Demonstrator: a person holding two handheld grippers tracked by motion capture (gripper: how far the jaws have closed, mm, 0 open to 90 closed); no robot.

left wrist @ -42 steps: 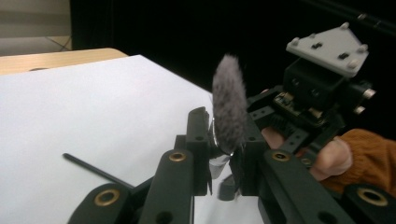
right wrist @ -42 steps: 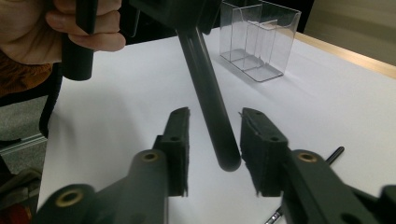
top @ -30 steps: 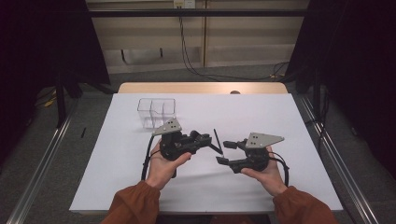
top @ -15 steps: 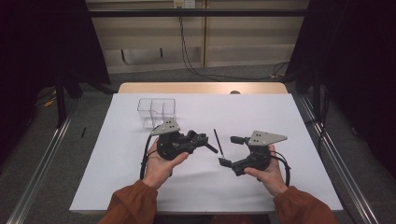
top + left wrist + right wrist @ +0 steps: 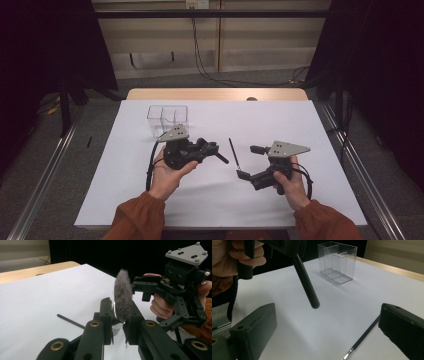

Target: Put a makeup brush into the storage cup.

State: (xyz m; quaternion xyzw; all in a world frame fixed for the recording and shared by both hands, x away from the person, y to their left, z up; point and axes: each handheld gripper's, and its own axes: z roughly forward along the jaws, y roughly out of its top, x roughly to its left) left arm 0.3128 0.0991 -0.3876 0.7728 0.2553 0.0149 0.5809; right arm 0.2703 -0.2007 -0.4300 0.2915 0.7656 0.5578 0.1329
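White worktop (image 5: pixel 320 130) spread over nearly the whole table, with a strip of bare wood showing along the far edge.

Clear plastic box (image 5: pixel 167 119) with compartments standing upright toward the far left corner, well apart from the near edge.

Left gripper (image 5: pixel 212 150) held in the person's left hand just this side of the box, left of the worktop's middle, raised off the surface. Jaws pressed together on a fluffy brush (image 5: pixel 123 298): grey bristle head rising above the jaw tips in the left gripper view, silver collar pinched between the pads, black handle slanting out toward the other hand.

Right gripper (image 5: pixel 250 161) held in the right hand right of the middle, nearer the near edge than the far one. Jaws spread wide, having just been opening, pads pressing on nothing.

Thin brush (image 5: pixel 233 152) lying flat on the worktop about midway between the left and right edges, between the two grippers, dark handle toward the far edge and small metal collar toward the near edge. Close by the right gripper's lower jaw tip; touching or just clear of it, hard to say from the high view.
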